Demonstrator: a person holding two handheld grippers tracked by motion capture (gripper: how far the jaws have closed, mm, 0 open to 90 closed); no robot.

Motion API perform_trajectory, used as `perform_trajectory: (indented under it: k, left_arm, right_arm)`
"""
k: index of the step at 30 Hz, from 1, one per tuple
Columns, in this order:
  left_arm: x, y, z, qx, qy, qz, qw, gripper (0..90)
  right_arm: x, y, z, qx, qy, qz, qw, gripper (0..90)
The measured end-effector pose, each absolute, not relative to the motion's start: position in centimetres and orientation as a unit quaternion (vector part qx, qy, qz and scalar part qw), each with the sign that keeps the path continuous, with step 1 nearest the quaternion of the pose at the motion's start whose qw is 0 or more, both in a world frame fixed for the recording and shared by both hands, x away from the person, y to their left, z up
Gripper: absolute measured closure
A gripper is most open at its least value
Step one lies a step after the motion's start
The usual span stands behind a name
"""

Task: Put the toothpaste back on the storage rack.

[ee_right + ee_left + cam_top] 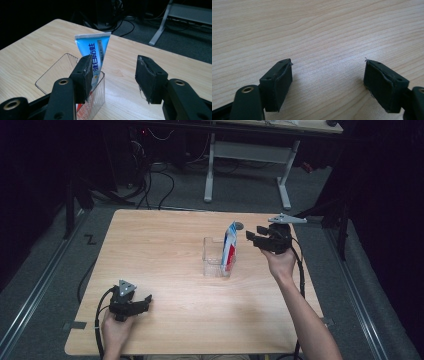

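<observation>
A: How is the scene lit?

B: The table (165,270) is lit from above, while the surroundings are left almost black in the high view. Soft, short shadows are cast beneath the left gripper (328,75).

A: Is glare seen anywhere?

B: A pale sheen is spread over the wood grain in the left gripper view, and faint highlights are caught on the clear holder (56,75).

A: And sharpness?

B: The high view is rendered soft and grainy; the floor behind the toothpaste tube (95,53) is kept dim.
</observation>
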State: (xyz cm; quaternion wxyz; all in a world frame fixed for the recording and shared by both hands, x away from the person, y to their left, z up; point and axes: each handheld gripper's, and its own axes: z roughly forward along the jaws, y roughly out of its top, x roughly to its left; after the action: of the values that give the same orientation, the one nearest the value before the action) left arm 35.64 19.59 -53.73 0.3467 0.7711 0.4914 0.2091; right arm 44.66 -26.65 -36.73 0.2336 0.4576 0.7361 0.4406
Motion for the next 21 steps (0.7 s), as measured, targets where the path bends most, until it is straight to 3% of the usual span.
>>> perform_trajectory:
  k: [21]
  left_arm:
    - [35.6,19.6,-53.7,0.773,0.489,0.209,0.346,22.6]
  right_arm:
    - [42.8,-28.9,-35.4,0.457,0.73,0.443,0.248,48.3]
